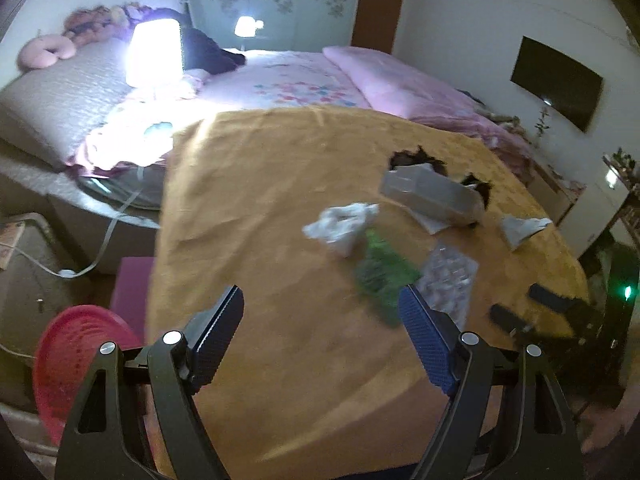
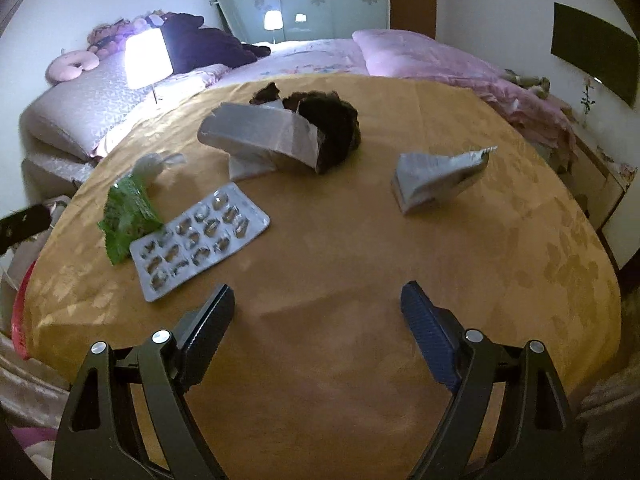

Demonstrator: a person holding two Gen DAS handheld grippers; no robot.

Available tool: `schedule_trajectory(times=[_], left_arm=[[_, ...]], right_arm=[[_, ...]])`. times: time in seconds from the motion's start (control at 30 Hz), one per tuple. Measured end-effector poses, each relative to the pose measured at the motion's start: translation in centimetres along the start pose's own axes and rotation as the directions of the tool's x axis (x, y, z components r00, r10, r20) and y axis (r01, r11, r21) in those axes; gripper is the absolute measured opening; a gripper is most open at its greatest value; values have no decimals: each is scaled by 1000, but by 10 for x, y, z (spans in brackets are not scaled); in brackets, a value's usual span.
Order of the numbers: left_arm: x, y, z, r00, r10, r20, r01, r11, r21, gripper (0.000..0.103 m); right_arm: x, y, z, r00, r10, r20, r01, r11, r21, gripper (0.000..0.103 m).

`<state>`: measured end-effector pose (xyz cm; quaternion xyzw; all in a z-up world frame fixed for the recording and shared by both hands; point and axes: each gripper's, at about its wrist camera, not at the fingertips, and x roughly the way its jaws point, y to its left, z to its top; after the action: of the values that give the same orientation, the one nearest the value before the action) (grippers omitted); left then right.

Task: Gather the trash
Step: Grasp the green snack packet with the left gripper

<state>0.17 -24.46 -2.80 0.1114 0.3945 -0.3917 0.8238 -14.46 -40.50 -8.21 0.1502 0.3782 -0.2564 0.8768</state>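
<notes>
Both the left gripper (image 1: 322, 304) and right gripper (image 2: 318, 302) hover jaws wide and empty over the mustard-cloth tabletop (image 2: 360, 240), lining up on the silver blister pack (image 2: 200, 236).

left claw (image 1: 322, 306) agape, empty; right claw (image 2: 318, 304) likewise

Blister pack (image 2: 200, 236) left of centre on the cloth-covered table (image 2: 340, 280), leafy wrapper (image 2: 128, 216) touching its left edge, torn box (image 2: 264, 140) above it, folded packet (image 2: 436, 180) at right, bed (image 2: 320, 52) across the top.
</notes>
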Motion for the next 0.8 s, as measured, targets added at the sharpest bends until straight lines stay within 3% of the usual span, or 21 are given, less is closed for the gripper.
schedule_trajectory(times=[0.2, 0.5, 0.73, 0.8], left_arm=[[29, -21, 15, 998, -50, -48, 50, 999, -5, 77], [68, -35, 22, 991, -58, -123, 59, 998, 5, 76], [76, -37, 22, 989, -64, -135, 68, 997, 27, 47], [74, -36, 20, 989, -74, -129, 78, 996, 31, 45]], right_arm=[[0, 6, -4, 1000, -3, 0, 3, 1000, -15, 96], [-3, 8, -6, 1000, 5, -10, -5, 1000, -18, 96], [-4, 8, -8, 1000, 5, -7, -5, 1000, -14, 96], [-4, 8, -6, 1000, 2, -4, -2, 1000, -13, 96]])
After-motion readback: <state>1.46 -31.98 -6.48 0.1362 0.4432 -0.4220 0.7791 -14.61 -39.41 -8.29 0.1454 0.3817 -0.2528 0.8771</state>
